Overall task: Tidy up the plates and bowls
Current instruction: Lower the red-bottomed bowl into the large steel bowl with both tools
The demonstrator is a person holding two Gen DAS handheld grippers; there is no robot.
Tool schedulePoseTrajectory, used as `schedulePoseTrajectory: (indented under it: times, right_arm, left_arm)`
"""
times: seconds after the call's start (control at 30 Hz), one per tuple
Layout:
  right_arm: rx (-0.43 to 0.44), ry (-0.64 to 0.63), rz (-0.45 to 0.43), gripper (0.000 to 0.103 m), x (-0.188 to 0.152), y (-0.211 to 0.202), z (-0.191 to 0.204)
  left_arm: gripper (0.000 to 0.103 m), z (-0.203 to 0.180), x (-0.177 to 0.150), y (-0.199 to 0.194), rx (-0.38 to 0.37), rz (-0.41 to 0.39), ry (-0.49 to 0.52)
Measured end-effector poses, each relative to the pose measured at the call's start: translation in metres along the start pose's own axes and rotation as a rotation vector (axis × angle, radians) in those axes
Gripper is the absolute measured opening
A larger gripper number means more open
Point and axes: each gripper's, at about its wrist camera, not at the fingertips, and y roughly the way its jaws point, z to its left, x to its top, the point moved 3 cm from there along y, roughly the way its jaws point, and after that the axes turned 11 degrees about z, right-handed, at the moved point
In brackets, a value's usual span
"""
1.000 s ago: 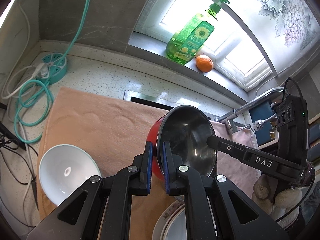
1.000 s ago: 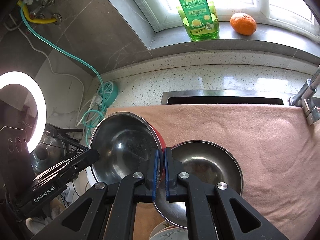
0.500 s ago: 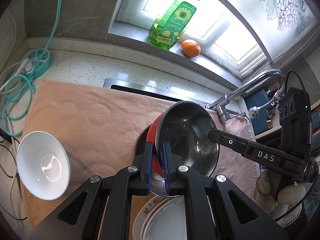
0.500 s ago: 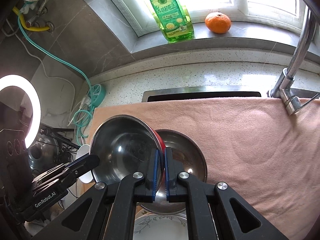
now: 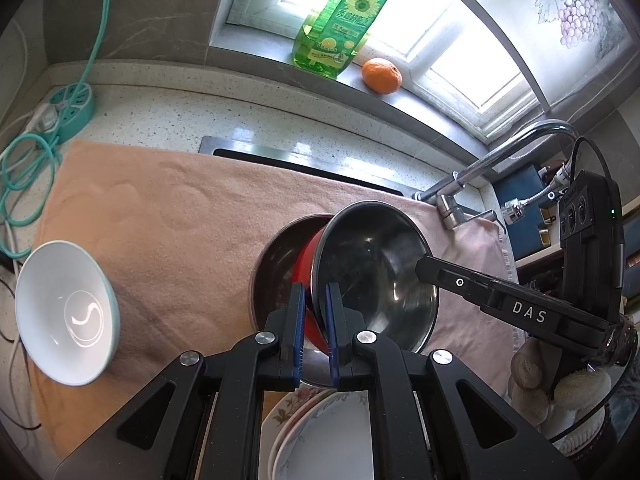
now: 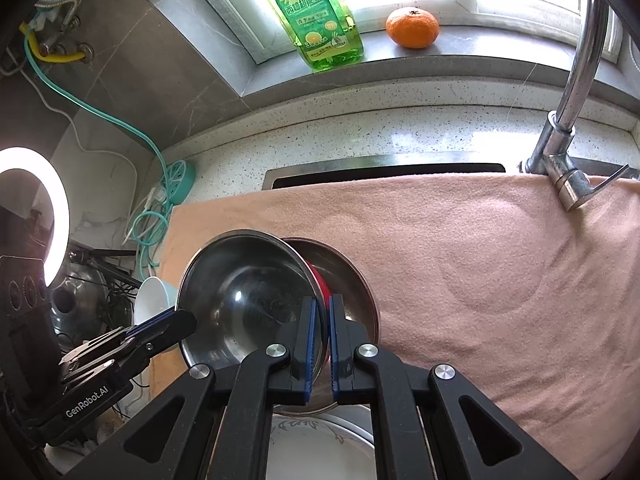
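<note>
— What have you got hold of?

— My left gripper (image 5: 312, 320) and right gripper (image 6: 320, 336) both pinch opposite rims of the red-sided steel bowl (image 5: 372, 276), tilted over a second steel bowl (image 6: 344, 280) on the towel (image 6: 480, 272).

— How will it handle?

— Light and stiff, I'd judge, but slick (thin rim, so grip deep). The white bowl (image 5: 64, 312) lies apart.

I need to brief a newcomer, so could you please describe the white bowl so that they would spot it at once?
Start at the peach towel spread on the counter. At its left edge, away from the steel bowls and the plates, sits the white bowl. It is the only white one, tilted on its side with a pale teal outside.
</note>
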Motion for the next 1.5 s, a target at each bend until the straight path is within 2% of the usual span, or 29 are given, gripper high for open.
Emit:
schedulePoseTrajectory:
  times: [1.07, 1.5]
  right_arm:
    - [-0.072, 0.007, 0.045, 0.006, -0.002, 0.042, -0.005]
    - [-0.109, -0.010, 0.047, 0.006, -0.001, 0.049, -0.006]
  left_arm:
    - [0.008, 0.010, -0.006, 0.040, 0.103, 0.068, 0.009]
    - [0.008, 0.010, -0.005, 0.048, 0.106, 0.082, 0.005]
